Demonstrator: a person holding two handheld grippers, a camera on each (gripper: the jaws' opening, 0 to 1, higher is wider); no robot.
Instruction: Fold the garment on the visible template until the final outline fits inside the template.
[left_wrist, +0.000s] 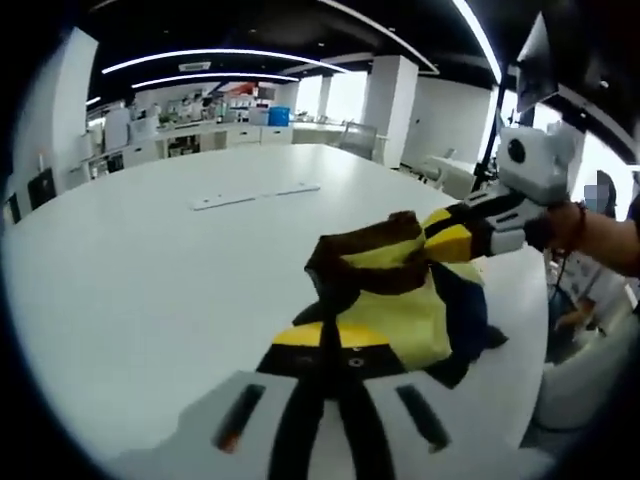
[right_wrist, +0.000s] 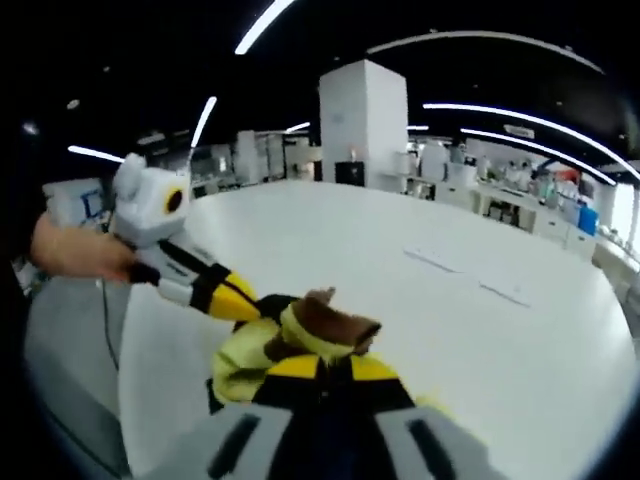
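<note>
White table (left_wrist: 150, 270) is wide open in front of us, and the only template-ish marks we can spot are the faint strips (left_wrist: 255, 195) further out. The yellow, brown and navy garment (left_wrist: 400, 300) hangs bunched above the table, left gripper (left_wrist: 335, 350) and right gripper (right_wrist: 325, 372) each pinching an edge. We'd pull them apart and lay it flat before folding.
</note>
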